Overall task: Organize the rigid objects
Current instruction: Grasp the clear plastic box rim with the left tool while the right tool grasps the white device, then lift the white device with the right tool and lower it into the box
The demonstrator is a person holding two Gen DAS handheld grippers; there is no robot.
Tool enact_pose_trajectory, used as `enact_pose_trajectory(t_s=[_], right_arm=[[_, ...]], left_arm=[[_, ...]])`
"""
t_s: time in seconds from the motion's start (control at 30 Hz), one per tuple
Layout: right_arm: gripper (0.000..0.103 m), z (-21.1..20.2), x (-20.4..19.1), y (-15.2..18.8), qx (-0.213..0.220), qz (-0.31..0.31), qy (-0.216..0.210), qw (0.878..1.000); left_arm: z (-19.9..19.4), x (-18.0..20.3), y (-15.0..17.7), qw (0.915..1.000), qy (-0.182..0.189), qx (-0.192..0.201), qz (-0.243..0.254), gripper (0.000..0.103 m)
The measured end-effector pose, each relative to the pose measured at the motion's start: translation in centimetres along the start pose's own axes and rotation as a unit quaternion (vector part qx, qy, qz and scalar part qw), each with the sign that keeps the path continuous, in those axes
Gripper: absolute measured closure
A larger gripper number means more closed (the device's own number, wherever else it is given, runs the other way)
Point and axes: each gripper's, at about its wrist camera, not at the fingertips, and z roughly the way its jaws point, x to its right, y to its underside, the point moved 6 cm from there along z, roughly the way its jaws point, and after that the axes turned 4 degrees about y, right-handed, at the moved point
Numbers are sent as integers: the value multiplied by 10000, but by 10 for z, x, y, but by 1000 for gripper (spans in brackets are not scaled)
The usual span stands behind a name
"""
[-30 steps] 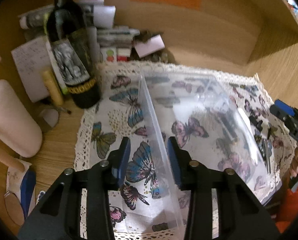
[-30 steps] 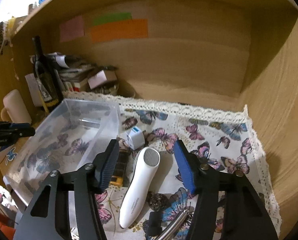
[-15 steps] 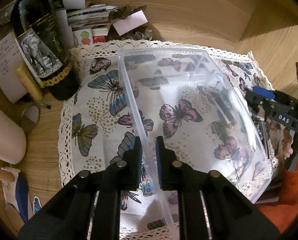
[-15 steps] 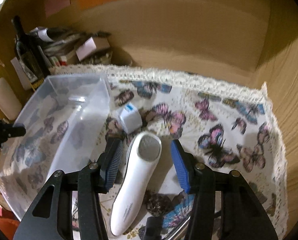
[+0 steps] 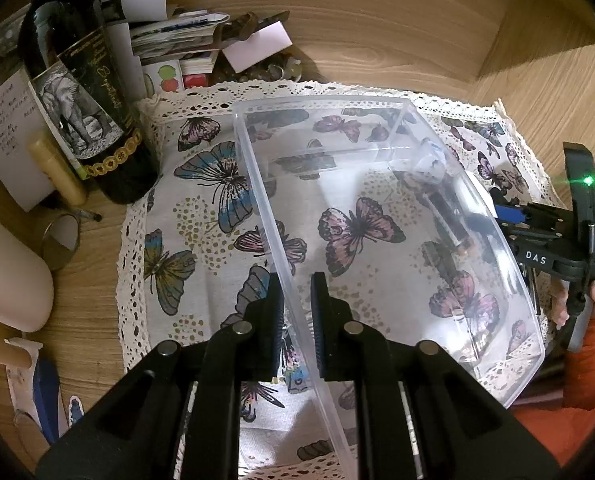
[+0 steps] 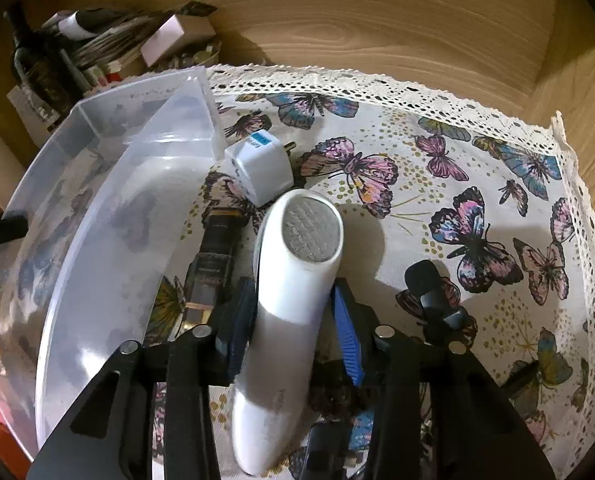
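Observation:
A clear plastic bin (image 5: 321, 100) stands on the butterfly cloth (image 5: 201, 184). My left gripper (image 5: 297, 316) is shut on the bin's near left wall, which runs between the pads. A white handheld device (image 6: 309, 232) with a round metal mesh head lies on the cloth just right of the bin (image 6: 97, 208). My right gripper (image 6: 293, 312) straddles its body and the jaws are closing. The left pad is against it and a thin gap shows at the blue right pad (image 6: 343, 320). In the left wrist view the right gripper (image 5: 537, 236) shows beyond the bin.
A white plug adapter (image 6: 259, 172) and a black-and-gold oblong item (image 6: 213, 264) lie between device and bin. A black clip-like piece (image 6: 437, 300) lies to the right. A wine bottle (image 5: 85, 92), papers (image 5: 177, 36) and a pale mug (image 5: 5, 272) crowd the left. Wooden walls enclose the back and right.
My left gripper has closed onto the bin wall. My right gripper has come down over the white device and its jaws have narrowed around it.

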Motion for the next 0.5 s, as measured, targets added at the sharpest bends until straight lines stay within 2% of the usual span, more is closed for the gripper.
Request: enact_pose_trajectory(t_s=[0.17, 0.5], right_arm=[[69, -16, 7, -3, 304, 97, 103, 9994], [71, -88, 6, -29, 1348, 71, 169, 9907]], left_arm=[[0, 0, 0, 10000, -23, 6, -18, 89], [0, 2, 1, 9998, -143, 81, 55, 90]])
